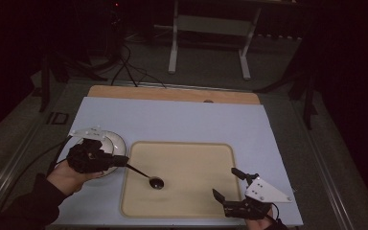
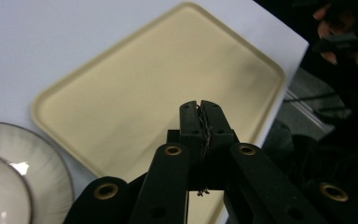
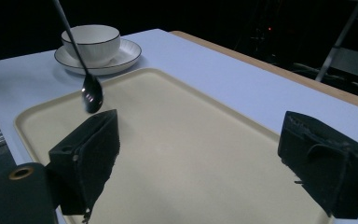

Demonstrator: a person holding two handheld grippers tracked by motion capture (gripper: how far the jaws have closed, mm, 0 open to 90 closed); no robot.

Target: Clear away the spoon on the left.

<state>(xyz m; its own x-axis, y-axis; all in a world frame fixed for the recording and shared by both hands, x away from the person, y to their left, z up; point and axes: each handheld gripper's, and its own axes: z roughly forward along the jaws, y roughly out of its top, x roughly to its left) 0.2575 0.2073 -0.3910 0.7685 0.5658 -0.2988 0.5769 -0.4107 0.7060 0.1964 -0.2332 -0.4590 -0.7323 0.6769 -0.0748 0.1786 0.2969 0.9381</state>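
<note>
In the high view the left gripper (image 1: 122, 161) sits at the lower left of the frame, above a saucer (image 1: 119, 142), with a hand (image 1: 69, 176) under it. Its fingers (image 2: 189, 122) are pressed together on the handle of a spoon (image 1: 146, 176), which slants down and to the right from them. The spoon's bowl hangs over the left part of a beige tray (image 1: 220, 148), a little below the frame's centre; whether it touches the tray I cannot tell. In the left gripper view the closed fingers point out over the tray (image 2: 270, 70), and the saucer (image 2: 51, 163) fills the lower left corner.

The right gripper (image 1: 229, 183) is at the lower right of the high view, over the tray's near right corner, well apart from the spoon. Its fingers (image 3: 88, 158) are spread wide with nothing between them. In the right gripper view they rise from the bottom left and bottom right of the frame, with the bare tray (image 3: 46, 109) lying between them. The spoon (image 3: 91, 93) hangs at the upper left of that frame, bowl downward, just above the left finger. Behind it, at the top left, a white cup (image 3: 92, 42) stands on the saucer (image 3: 128, 51), just beyond the tray's edge on the pale blue desk (image 3: 205, 60).
</note>
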